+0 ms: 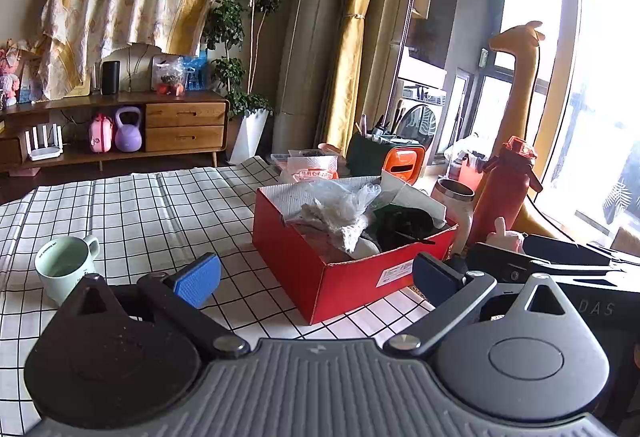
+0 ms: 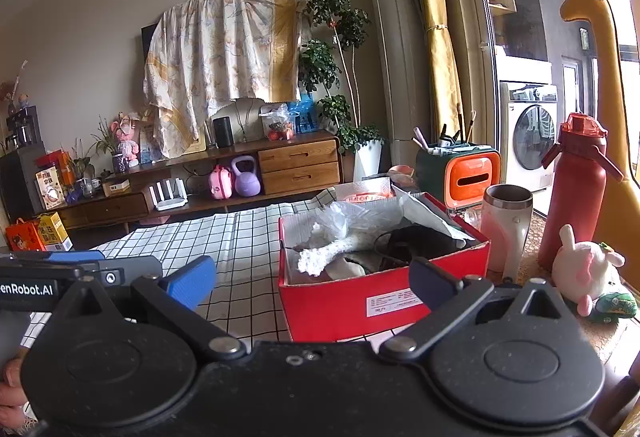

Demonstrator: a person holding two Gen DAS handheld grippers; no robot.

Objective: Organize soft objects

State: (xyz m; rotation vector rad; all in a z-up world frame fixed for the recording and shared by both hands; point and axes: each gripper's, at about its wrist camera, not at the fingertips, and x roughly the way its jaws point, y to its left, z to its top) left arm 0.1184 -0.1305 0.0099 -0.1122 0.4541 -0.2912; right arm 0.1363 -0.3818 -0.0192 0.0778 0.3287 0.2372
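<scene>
A red cardboard box [image 1: 344,277] stands on the checked tablecloth and also shows in the right wrist view [image 2: 380,297]. It holds a white fluffy cloth [image 1: 340,221], crumpled clear plastic [image 1: 352,193] and a black item [image 1: 404,225]. A pink-and-white plush rabbit [image 2: 588,269] sits right of the box, by a green soft toy [image 2: 616,305]. My left gripper [image 1: 316,277] is open and empty, just in front of the box. My right gripper [image 2: 312,283] is open and empty, also in front of the box.
A pale green mug [image 1: 66,267] stands at the left. A steel tumbler [image 2: 506,225], a red bottle [image 2: 572,197], an orange-and-green pen holder [image 2: 460,173] and a tall yellow giraffe toy [image 2: 600,57] stand to the right of the box.
</scene>
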